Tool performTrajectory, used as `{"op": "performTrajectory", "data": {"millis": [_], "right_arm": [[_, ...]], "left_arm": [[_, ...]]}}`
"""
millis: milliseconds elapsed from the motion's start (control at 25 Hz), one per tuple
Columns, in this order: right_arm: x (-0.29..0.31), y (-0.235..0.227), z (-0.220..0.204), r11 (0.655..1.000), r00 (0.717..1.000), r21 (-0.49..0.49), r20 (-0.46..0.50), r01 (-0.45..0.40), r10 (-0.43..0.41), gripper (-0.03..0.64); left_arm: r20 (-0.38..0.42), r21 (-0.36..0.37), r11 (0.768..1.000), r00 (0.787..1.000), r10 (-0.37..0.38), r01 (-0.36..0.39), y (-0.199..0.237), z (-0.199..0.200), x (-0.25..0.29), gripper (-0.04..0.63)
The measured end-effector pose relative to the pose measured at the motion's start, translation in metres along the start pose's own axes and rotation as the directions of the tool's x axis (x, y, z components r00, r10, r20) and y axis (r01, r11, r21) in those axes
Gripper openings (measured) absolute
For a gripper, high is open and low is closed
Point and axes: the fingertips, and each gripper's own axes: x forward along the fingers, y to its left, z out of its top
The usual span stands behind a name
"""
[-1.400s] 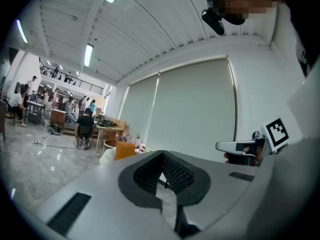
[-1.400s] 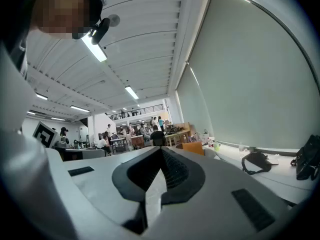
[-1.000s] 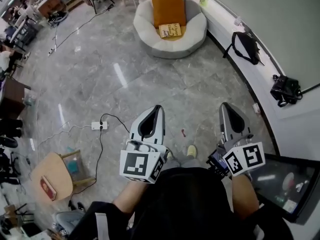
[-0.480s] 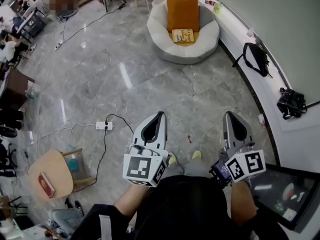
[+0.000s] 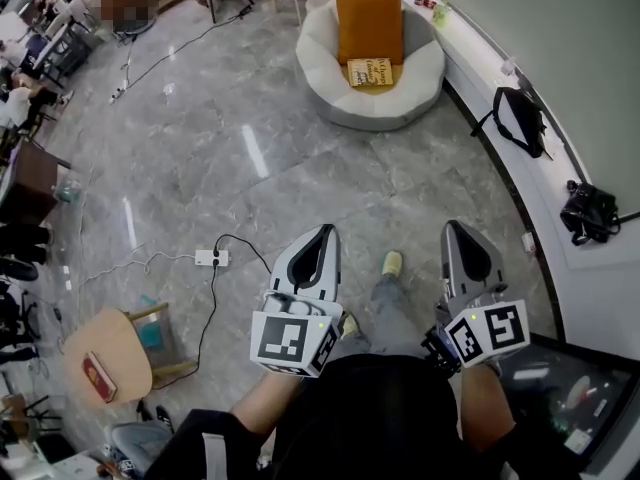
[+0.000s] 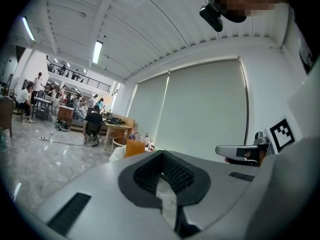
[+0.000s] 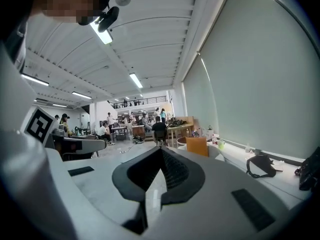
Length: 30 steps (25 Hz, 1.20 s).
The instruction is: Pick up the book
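Note:
A yellowish book (image 5: 370, 72) lies on the seat of a round white armchair (image 5: 418, 93), in front of an upright orange cushion (image 5: 369, 20), far ahead across the floor. In the head view my left gripper (image 5: 325, 230) and right gripper (image 5: 455, 228) are held side by side at waist height, pointing toward the chair and well short of it. Both are shut, with nothing between the jaws. The left gripper view shows my left gripper (image 6: 161, 153) with the cushion (image 6: 134, 147) small beyond it. In the right gripper view my right gripper (image 7: 161, 149) points near the cushion (image 7: 197, 146).
A power strip (image 5: 212, 258) with a black cable lies on the grey marble floor at left. A round wooden stool (image 5: 118, 353) carrying a red book (image 5: 97, 378) stands lower left. Black bags (image 5: 522, 118) rest on the white ledge at right. People sit at desks far back.
The person has walked toward the armchair, one shoe now stepping out ahead. Both grippers came forward with the body and stayed shut.

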Motion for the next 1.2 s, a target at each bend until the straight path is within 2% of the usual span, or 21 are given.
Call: {"op": "performTrajectory", "data": {"millis": [160,360,600,880,1200], "right_arm": [[0.033,-0.03,0.0,1.0,1.0,-0.004,-0.016,0.005,-0.005,0.011],[0.081,-0.086,0.019,0.999,1.0,-0.034,-0.021,0.021,-0.021,0.011],[0.129,-0.15,0.047,1.0,1.0,-0.022,-0.011,0.013,-0.014,0.011],[0.176,-0.209,0.057,1.0,1.0,-0.002,-0.029,0.011,-0.011,0.011],[0.225,-0.251,0.07,0.999,0.999,0.012,-0.023,-0.032,0.032,0.011]], "left_arm": [[-0.013,0.019,0.999,0.999,0.037,-0.037,0.01,0.008,0.043,0.008],[-0.013,0.083,0.996,0.999,0.035,-0.034,0.007,0.019,0.113,0.008],[-0.025,0.066,0.997,0.999,0.038,-0.037,0.005,0.036,0.192,0.008],[-0.048,0.065,0.996,0.997,0.062,-0.058,0.012,0.047,0.267,0.008],[-0.044,0.08,0.992,0.994,0.102,-0.099,0.019,0.063,0.322,0.008]]}}
